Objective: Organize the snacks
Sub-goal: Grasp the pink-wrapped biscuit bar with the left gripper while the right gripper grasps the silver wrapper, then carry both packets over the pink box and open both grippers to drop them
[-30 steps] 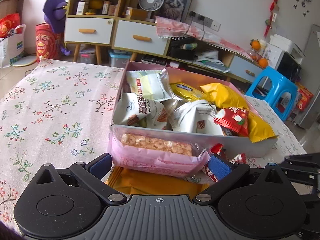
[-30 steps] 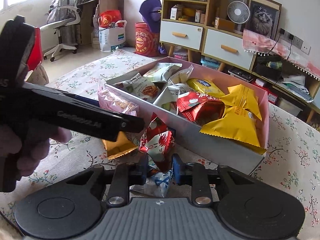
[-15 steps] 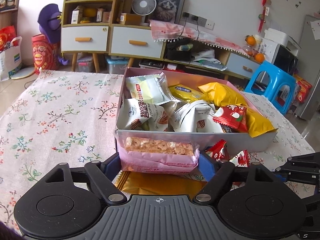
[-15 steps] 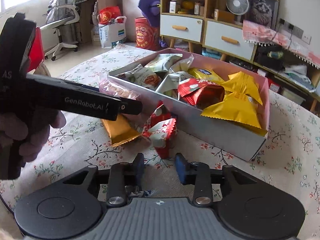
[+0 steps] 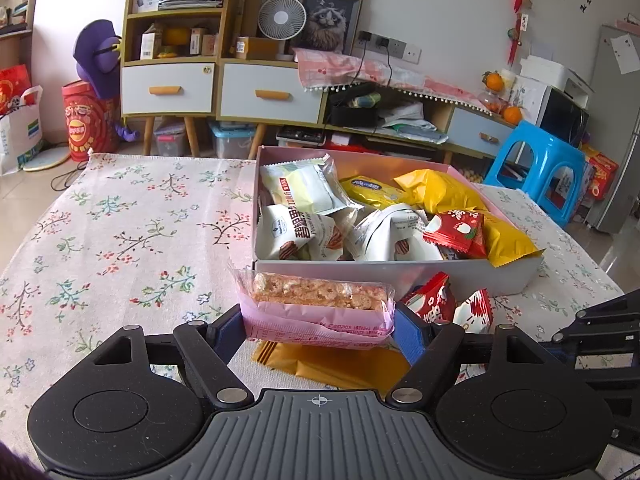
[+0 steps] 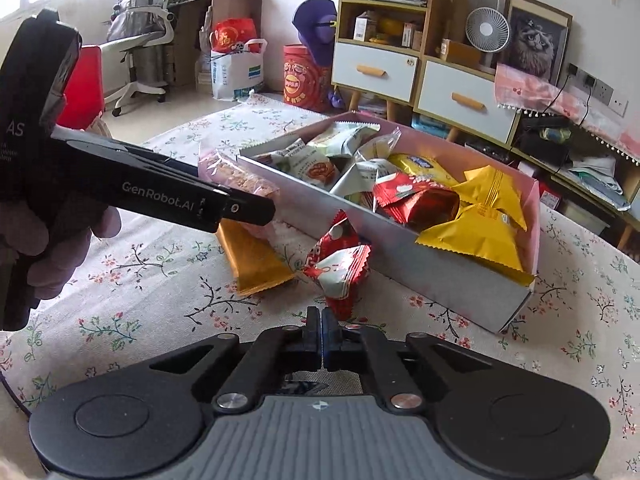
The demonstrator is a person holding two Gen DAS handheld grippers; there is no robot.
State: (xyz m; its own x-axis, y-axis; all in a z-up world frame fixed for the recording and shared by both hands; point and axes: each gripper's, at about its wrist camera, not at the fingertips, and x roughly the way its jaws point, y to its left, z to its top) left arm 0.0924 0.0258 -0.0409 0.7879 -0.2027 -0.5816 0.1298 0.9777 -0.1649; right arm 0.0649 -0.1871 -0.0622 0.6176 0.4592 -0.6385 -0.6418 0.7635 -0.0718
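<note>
Most snacks are seen packed in the pink box [image 5: 384, 268]. The pink cereal bar [image 5: 318, 312] (lower centre) is being clamped by the closing left gripper [image 5: 318, 330]; red packets [image 6: 340, 264] remain outside, before the empty, fully closed right gripper [image 6: 321, 334].

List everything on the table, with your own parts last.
box: one, pink inside with a grey wall, on the floral tablecloth
boxed snacks: several, white, yellow and red, piled in the box
cereal bar pack: one, pink, in front of the box
gold packet: one, flat on the cloth under the bar pack
red-and-white packets: two, on the cloth by the box front
left gripper: one, black, jaws closing on the cereal bar pack
right gripper: one, black, jaws shut, empty
hand: one, holding the left gripper
</note>
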